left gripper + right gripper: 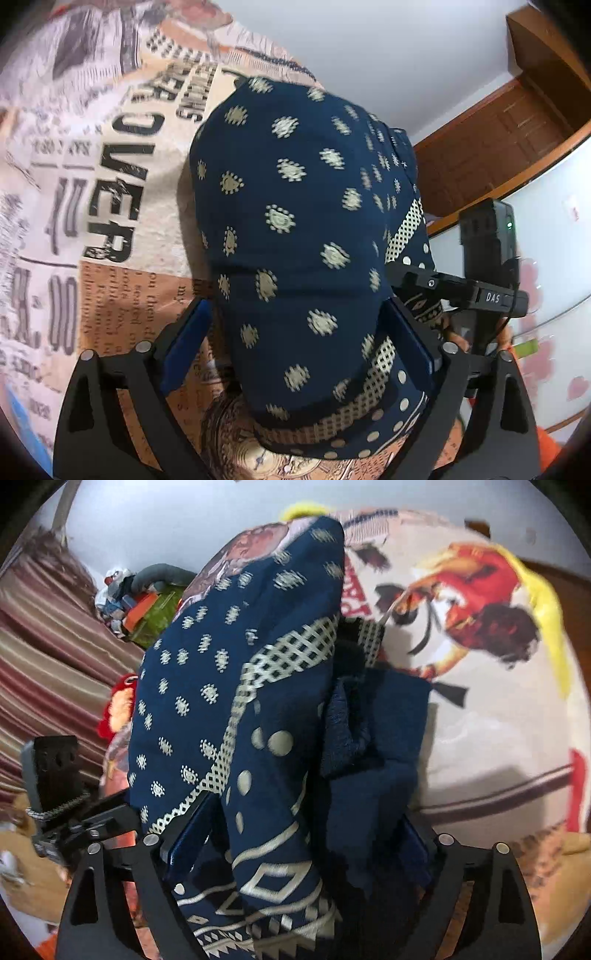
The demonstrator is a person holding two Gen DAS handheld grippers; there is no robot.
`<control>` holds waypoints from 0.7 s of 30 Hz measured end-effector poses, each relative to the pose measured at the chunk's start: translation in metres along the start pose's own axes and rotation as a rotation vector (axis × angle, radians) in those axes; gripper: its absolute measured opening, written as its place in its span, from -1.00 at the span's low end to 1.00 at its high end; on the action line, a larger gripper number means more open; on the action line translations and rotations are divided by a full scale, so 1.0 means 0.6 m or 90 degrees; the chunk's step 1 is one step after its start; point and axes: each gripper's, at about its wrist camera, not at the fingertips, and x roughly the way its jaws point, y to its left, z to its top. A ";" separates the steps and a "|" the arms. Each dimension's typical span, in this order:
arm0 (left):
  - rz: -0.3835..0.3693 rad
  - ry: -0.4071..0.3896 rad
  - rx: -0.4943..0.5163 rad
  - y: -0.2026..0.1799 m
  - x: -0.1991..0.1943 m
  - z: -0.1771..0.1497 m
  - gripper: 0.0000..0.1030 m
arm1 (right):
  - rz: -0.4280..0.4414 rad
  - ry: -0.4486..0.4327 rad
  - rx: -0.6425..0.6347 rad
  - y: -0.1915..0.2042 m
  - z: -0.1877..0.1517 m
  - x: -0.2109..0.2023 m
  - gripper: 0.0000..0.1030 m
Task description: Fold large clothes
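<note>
Garment (306, 236) bunched between both grippers | left gripper (295, 332), right gripper (295, 834) clamped on cloth | long axis forward, above bedspread (110, 184)

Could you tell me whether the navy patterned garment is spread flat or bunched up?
Bunched: the navy garment bulges in folds between both grippers' jaws.

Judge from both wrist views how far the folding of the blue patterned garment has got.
Done: the garment already looks doubled over, with layers bunched in the right view. In hand: left tool and right tool each bracket the cloth, apparently gripping it, held over the printed bedspread. Left: lay it flat and finish the fold; no neat, flat stack shows yet.
</note>
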 end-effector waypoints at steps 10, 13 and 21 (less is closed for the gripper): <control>-0.081 0.045 -0.074 0.055 0.066 0.024 0.97 | 0.063 0.022 0.000 0.000 0.015 0.057 0.86; -0.089 0.039 -0.063 0.048 0.071 0.029 0.75 | 0.072 0.011 0.003 0.003 0.011 0.057 0.74; -0.072 0.016 -0.039 0.033 0.043 0.025 0.44 | 0.097 -0.003 0.013 0.026 0.003 0.041 -0.23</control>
